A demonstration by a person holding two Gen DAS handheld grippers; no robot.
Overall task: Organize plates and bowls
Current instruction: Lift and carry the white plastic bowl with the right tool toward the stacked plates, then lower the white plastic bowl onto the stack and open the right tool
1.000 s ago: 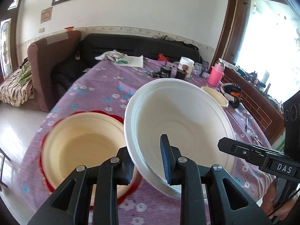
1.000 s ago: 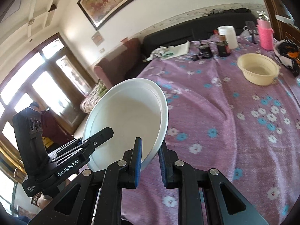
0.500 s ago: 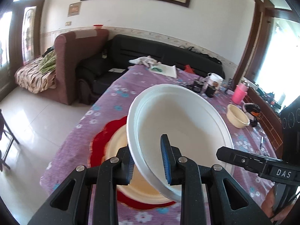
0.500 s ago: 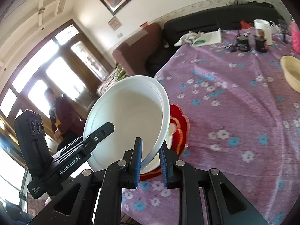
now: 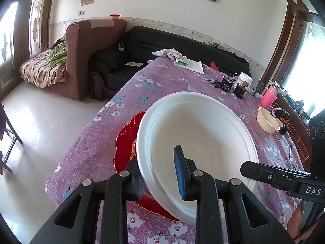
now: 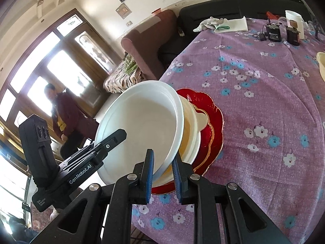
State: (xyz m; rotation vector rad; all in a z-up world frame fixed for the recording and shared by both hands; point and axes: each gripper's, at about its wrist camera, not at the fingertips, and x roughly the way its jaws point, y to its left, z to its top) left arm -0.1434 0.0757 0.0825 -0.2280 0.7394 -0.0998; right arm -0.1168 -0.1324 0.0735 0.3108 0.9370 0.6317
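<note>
A large white bowl hangs tilted over the near left corner of the table, gripped by both tools. My left gripper is shut on its near rim. On the opposite rim my right gripper is shut as well. Just beneath the white bowl sits a cream bowl on a red scalloped plate. In the left wrist view the white bowl hides the cream one. A second, smaller cream bowl rests far off near the table's right edge.
The table wears a purple flowered cloth. At its far end lie a white cloth, black boxes, a white tub and a pink bottle. A person stands by the windows. Sofas stand beyond the table.
Both grippers have carried the white bowl leftward across the table until it hangs over the cream bowl and red plate. The grips have stayed the same.
</note>
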